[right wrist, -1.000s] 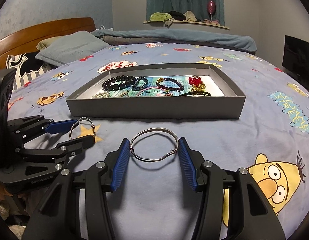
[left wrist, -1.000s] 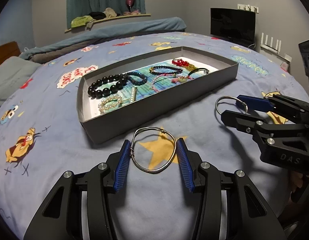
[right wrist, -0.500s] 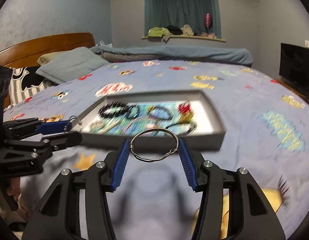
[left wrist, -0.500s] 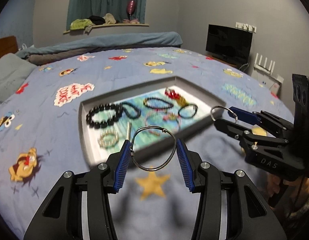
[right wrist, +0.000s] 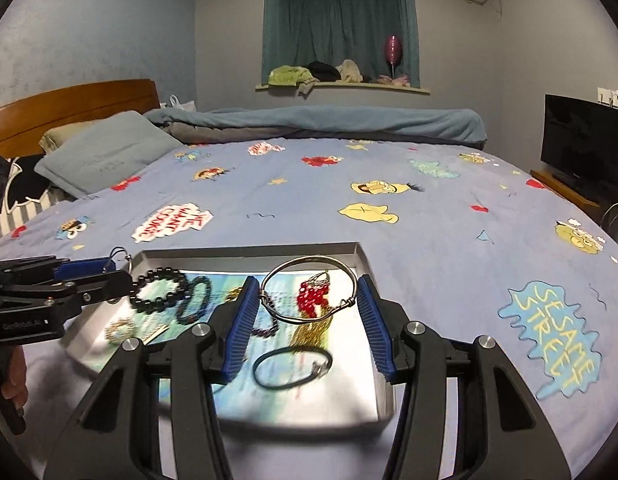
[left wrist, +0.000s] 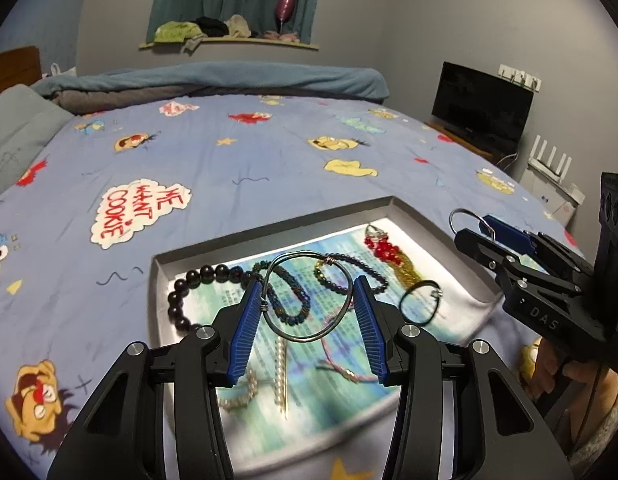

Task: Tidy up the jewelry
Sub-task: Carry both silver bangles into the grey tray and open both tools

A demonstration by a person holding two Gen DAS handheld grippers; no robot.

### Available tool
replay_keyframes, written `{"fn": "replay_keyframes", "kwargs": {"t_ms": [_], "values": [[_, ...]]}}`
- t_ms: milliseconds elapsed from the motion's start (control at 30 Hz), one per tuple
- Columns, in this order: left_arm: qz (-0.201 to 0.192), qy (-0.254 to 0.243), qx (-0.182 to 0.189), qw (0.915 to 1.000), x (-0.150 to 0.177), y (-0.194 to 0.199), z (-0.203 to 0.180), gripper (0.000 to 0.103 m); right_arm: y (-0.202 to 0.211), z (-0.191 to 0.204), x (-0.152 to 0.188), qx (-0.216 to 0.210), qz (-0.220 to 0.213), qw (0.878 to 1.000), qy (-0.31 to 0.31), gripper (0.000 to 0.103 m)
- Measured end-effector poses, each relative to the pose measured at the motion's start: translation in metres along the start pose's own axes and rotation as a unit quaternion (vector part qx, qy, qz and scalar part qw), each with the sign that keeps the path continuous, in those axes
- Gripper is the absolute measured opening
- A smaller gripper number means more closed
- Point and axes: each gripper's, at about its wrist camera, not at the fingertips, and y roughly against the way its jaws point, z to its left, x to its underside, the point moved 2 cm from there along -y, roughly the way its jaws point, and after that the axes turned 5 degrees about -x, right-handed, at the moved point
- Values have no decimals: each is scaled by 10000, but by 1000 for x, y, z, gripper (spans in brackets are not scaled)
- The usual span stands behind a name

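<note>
A grey tray lies on the blue cartoon bedsheet. Inside it are a black bead bracelet, a red bead piece, a black band and a pearl strand. My left gripper is shut on a silver wire bangle and hangs over the tray's left half. Over the right half, my right gripper is shut on a second wire bangle.
A rolled blue duvet lies across the far end of the bed, with a grey pillow and wooden headboard at the left. A black TV stands on a low stand to the right. A hand holds the right gripper.
Both grippers have risen from the bedsheet in front of the tray and moved forward over it, each still holding its wire bangle.
</note>
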Motion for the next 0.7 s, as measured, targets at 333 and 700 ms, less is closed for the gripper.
{"fn": "replay_keyframes", "kwargs": {"t_ms": [333,700], "values": [[689,-201,69,9974,18,-42,-4,49,-45,1,17,-240,866,9959,65,51],[1095,-128,110,9938,26,-59,1,49,-65,17,19,-300,1360,9899,273,46]]}}
